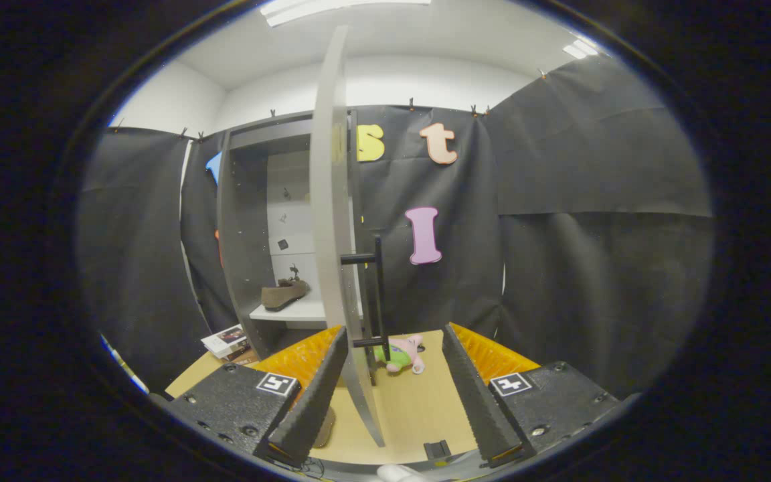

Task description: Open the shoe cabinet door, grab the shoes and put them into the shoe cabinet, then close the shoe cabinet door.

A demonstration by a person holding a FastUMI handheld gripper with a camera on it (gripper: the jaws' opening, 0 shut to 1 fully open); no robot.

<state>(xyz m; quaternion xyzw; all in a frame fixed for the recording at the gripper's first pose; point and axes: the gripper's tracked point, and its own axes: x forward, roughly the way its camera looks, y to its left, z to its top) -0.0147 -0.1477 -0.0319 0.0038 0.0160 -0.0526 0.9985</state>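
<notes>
Gripper view shows the jaws (389, 395) wide open, holding nothing, the cabinet door (332, 221) edge-on between them. One shoe (284, 293) sits on the shelf (295, 311) beyond. Closing seems next: best push the door's face steadily, clear of the handle (377, 294).

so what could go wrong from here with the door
The cabinet door stands edge-on between the open fingers, nothing gripped. Its handle sits just ahead, so a push could catch a finger on it. The shoe lies near the shelf's front edge and might be clipped on closing. The plush toy lies by the door's foot.
</notes>
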